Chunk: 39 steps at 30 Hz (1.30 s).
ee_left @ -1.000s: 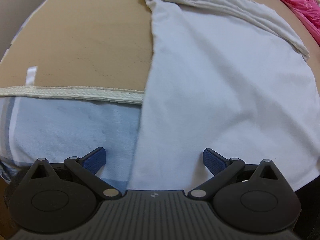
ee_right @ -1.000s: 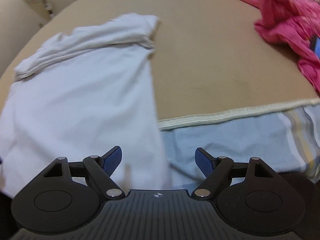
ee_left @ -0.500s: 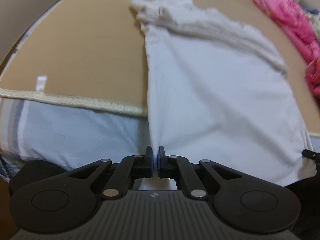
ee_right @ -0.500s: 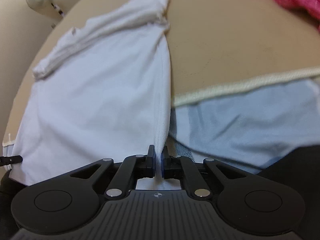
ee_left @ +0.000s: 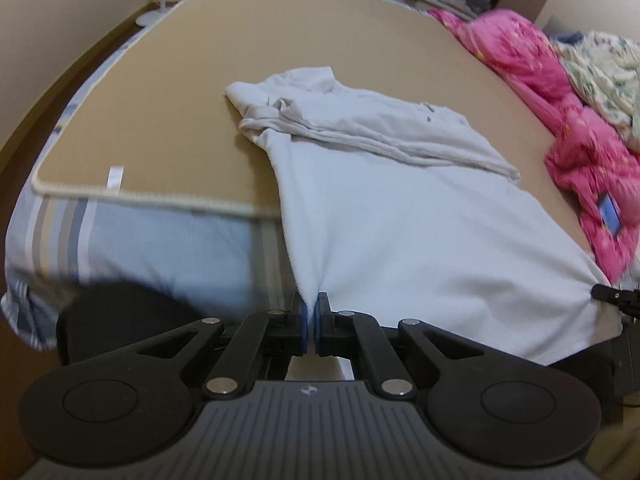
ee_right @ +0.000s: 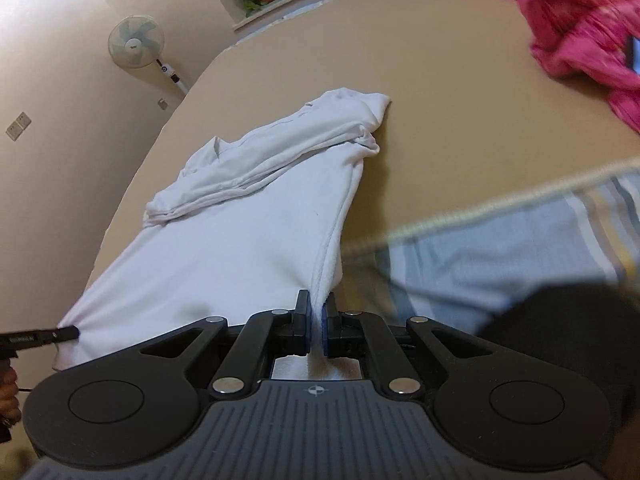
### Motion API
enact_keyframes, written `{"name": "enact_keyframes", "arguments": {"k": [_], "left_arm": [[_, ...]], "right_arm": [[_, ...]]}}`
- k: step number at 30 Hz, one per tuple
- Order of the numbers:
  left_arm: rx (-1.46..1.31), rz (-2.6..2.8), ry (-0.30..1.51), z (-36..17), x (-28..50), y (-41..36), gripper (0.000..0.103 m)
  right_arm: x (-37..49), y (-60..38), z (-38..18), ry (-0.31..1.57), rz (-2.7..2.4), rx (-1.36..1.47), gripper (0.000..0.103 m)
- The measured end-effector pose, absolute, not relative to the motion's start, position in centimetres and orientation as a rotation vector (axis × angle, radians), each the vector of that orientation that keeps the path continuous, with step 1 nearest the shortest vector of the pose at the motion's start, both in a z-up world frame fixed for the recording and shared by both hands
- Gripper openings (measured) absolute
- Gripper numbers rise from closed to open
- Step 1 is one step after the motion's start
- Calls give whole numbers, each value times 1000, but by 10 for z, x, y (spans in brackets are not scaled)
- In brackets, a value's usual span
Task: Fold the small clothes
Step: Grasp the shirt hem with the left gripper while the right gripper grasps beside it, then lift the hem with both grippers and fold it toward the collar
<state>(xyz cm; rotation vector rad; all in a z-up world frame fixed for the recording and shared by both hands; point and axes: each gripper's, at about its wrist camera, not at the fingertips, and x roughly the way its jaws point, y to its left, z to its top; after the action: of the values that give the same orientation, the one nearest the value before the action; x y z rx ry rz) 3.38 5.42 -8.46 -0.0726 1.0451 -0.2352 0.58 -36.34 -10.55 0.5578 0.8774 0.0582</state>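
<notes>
Each hand-held gripper, left [ee_left: 311, 322] and right [ee_right: 318, 330], is clamped on a near corner of the shirt [ee_left: 400, 216] (far end folded) on the mat [ee_left: 168, 120].

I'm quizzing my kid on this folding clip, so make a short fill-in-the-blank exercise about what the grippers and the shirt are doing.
1. The left gripper is ____ on a near corner of the white shirt.
2. The right gripper grips the shirt's ____ near corner.
3. The shirt's far end is already ____ over.

Missing words: shut; other; folded
</notes>
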Motion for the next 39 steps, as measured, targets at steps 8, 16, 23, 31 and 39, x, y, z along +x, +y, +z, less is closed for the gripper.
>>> {"name": "enact_keyframes", "arguments": {"k": [8,16,23,31,39], "left_arm": [[-70,-203,1139,-112,7,64,3],[-88,-171,1205,-119,38,69,3],[-96,-185,1215,-90,129,66,3],[-139,-53,1119,-66,341,49,54],[-210,58,1054,-88,386,75,80]], "right_arm": [[-22,-370,-132,975,-3,636,4],[6,-370,-127,1013,-4,607,4],[86,-383,-106,1018,4,594,4],[286,-424,-97,1012,-147,648,18],[305,-451,-107,822,-150,638,67]]}}
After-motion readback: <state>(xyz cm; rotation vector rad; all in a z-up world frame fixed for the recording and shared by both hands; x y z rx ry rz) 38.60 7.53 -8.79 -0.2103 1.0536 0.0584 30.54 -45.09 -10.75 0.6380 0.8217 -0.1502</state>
